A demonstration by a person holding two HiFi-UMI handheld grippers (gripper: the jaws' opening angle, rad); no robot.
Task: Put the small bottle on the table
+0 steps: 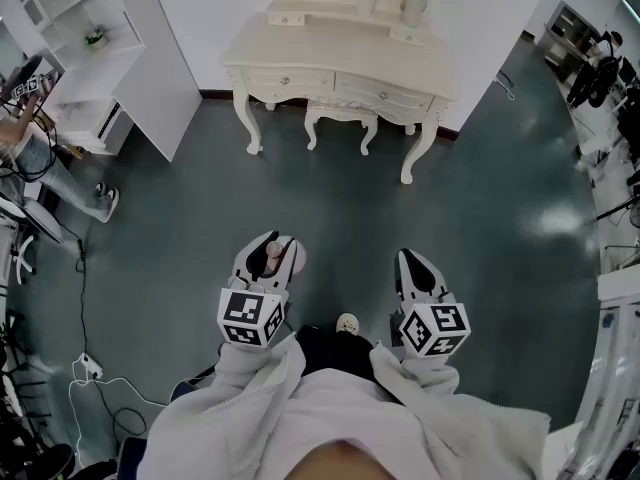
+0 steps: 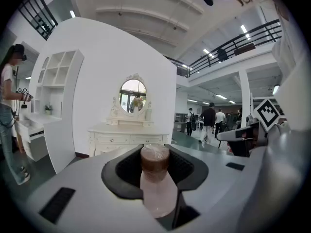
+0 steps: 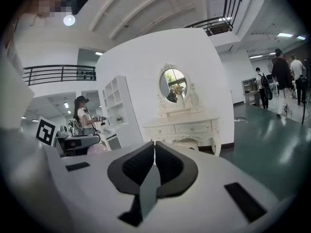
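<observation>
1. The left claw [image 1: 275,250] [image 2: 154,155] is closed on the small bottle [image 1: 273,256] [image 2: 156,191]. The dark pads press on either side of its pale pink body.
2. The small bottle lies along the jaws with its brown cap at the jaw tips, facing the surface [image 1: 335,50] [image 2: 127,139] [image 3: 183,128]. It is held in the air above the floor [image 1: 190,218], well apart from the surface and in front of it.
3. The right claw [image 1: 412,264] [image 3: 154,150] is empty. Its two jaws are drawn together until the pads meet, with nothing between them.
4. Both claws point toward the surface, tipped a little downward. In the head view the left one lines up with the surface's left legs and the right one with its right legs.
5. The surface is cream with drawers across the front and curved legs. An oval mirror [image 2: 132,94] [image 3: 173,84] stands at its back, and a small stool [image 1: 340,118] is tucked beneath it.
6. A pale jar [image 1: 415,6] stands on the surface near its right end, below the mirror frame.
7. A white shelf unit [image 1: 95,28] [image 2: 54,81] [image 3: 114,101] stands to the left of the surface, against the same wall.
8. A standing person [image 2: 7,110] [image 3: 83,116] is further left of the surface, beyond the shelf unit.
9. The wearer's light sleeves [image 1: 250,378] reach toward the surface behind the marker cubes of both claws.
</observation>
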